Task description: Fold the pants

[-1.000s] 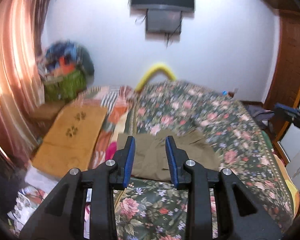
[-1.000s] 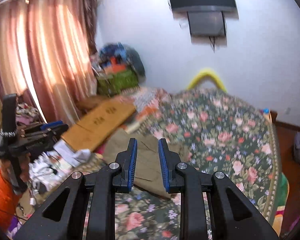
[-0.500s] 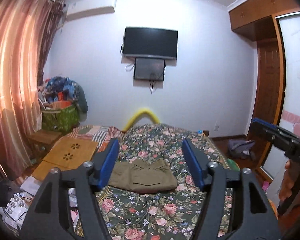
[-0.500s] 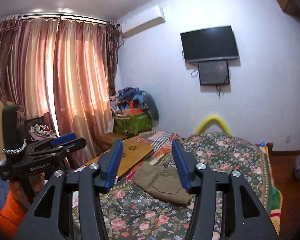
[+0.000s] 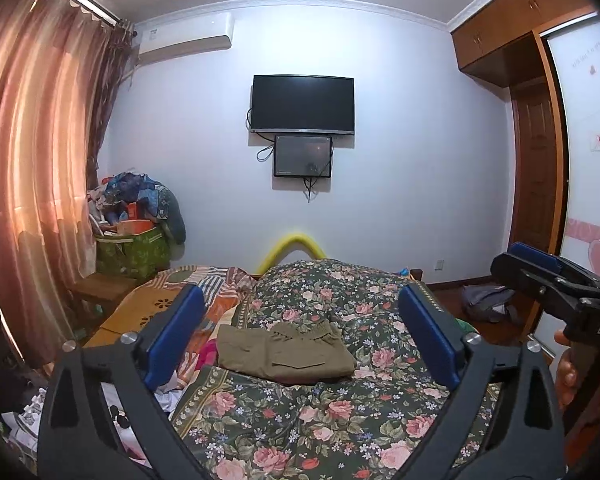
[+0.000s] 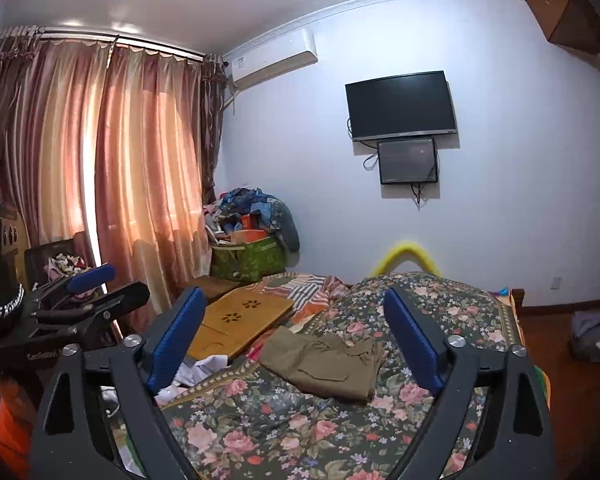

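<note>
Olive pants (image 5: 286, 350): folded, lying on the floral bedspread (image 5: 300, 420), ahead of and below both my grippers, long axis crosswise.
Left gripper (image 5: 300, 344): jaws just spread wide, empty.
Right gripper (image 6: 296, 344): the same; neither is clearly nearer.

Left hand-held gripper (image 5: 300, 334) – just opening, right hand-held gripper (image 6: 294, 340) likewise – empty

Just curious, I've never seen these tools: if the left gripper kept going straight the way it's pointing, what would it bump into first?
Probably the folded pants on the floral bedspread: the open left gripper aims slightly downward at them, though depth is hard to judge.
</note>
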### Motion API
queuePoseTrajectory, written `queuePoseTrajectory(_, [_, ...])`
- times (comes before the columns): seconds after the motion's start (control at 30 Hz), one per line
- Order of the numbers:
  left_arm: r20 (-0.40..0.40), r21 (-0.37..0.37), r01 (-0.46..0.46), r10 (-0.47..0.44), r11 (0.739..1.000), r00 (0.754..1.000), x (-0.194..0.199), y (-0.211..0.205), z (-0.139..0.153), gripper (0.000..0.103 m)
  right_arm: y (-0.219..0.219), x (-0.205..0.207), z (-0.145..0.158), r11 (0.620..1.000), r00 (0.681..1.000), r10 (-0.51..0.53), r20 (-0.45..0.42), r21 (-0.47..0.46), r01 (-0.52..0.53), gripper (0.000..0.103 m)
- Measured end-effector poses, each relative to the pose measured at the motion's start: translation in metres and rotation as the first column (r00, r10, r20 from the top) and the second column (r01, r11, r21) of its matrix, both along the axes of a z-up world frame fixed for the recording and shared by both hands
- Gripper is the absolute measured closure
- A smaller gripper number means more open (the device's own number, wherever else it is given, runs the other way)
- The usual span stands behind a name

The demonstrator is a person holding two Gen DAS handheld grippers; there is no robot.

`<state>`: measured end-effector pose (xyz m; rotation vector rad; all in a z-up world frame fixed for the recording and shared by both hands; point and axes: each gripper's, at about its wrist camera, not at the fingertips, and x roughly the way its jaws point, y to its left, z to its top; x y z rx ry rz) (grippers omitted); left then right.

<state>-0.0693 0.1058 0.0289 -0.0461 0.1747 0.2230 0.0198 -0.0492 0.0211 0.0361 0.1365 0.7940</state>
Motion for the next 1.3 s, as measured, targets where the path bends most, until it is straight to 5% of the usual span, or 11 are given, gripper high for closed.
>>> queuePoseTrajectory(0.17, [0.001,-0.011,-0.005,0.005,1.0,1.0,-0.002,0.001,-0.004,0.001,-0.006,-0.008,-0.002,0.999,0.999,-0.03,0.014,0.015,0.03,0.001])
queuePoseTrajectory(1.3, [0.002,-0.019,-0.001,0.001,1.0,1.0,0.0,0.001,-0.009,0.0,-0.004,-0.017,-0.001,0.998,0.997,-0.065,0.03,-0.015,0.065,0.001])
